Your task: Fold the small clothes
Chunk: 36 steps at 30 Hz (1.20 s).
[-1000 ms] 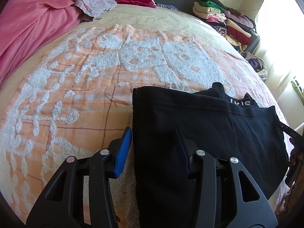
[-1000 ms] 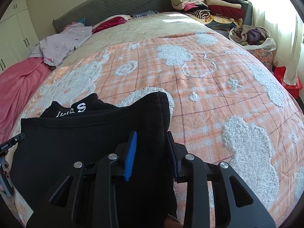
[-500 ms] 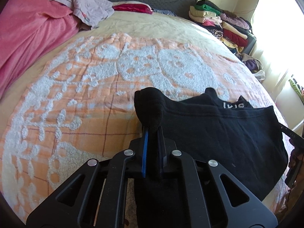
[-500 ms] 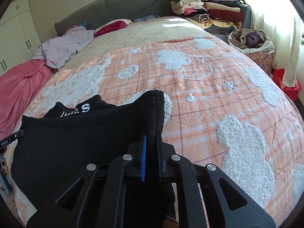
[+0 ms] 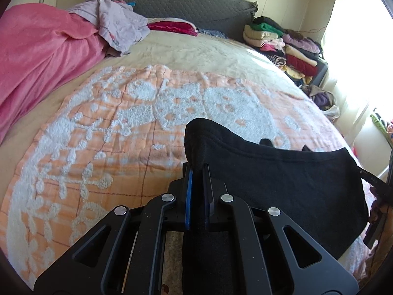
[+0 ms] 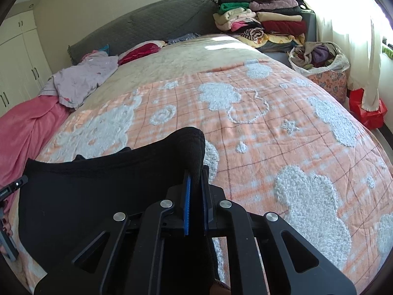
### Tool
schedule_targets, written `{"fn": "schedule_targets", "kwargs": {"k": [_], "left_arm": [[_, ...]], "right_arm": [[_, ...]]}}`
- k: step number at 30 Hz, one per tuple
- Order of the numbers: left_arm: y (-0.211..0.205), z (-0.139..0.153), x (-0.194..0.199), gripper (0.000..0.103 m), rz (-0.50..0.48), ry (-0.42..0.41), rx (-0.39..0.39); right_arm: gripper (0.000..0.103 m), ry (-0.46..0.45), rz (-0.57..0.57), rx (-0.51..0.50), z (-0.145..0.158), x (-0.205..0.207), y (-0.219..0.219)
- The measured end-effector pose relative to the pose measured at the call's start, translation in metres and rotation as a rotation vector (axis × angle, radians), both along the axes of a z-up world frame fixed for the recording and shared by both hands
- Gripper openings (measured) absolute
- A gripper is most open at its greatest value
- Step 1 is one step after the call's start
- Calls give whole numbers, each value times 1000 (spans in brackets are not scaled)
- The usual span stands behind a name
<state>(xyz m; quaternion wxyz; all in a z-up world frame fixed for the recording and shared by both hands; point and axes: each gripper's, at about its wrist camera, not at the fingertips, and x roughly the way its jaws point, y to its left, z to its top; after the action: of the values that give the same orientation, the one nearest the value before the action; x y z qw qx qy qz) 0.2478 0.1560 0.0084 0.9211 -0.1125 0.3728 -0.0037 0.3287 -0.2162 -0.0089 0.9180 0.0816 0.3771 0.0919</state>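
An orange-and-white tufted cotton blanket is lying spread across the bed, over a beige bedsheet. A pink quilt is sitting bunched along 1 edge, with a crumpled lilac garment resting partly on it. A dark grey quilted headboard is standing behind. A stack of folded clothes is sitting beside the bed, a floral fabric basket of laundry near it, and a red box is sitting beneath the white curtain.

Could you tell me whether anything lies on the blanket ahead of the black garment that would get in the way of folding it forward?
Nothing visible does. The orange blanket ahead of the black garment is bare; the lilac clothes and pink cover lie far off near the headboard.
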Motion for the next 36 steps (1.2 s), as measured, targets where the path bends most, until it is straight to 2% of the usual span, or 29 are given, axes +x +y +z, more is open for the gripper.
{"fn": "schedule_targets", "kwargs": {"k": [5,8,12,15,18,20,27,33,36], "left_arm": [[2,-36,12,4,21,115,27],[1,-43,13,8,28,128,50],[0,-41,10,15,33,128,76],[2,-37,8,20,39,130,77],[1,-31,5,26,34,124,69],[1,-25,2,34,28,118,55],[-3,-2,-21,51,16,73,59],[-13,7,-42,58,-2,55,91],[-15,6,-54,58,1,52,63]], "right_arm": [[7,77,-24,-59,-23,8,5],[7,88,-33,-69,-27,8,5],[9,84,-43,-95,-28,7,7],[17,77,-53,-103,-28,5,6],[27,84,-62,-62,-25,1,-2],[41,92,-71,-33,-23,-1,-9],[41,100,-58,44,-12,-22,-22],[42,102,1,34,-7,-53,-26],[43,110,12,26,-8,-65,-29]]}}
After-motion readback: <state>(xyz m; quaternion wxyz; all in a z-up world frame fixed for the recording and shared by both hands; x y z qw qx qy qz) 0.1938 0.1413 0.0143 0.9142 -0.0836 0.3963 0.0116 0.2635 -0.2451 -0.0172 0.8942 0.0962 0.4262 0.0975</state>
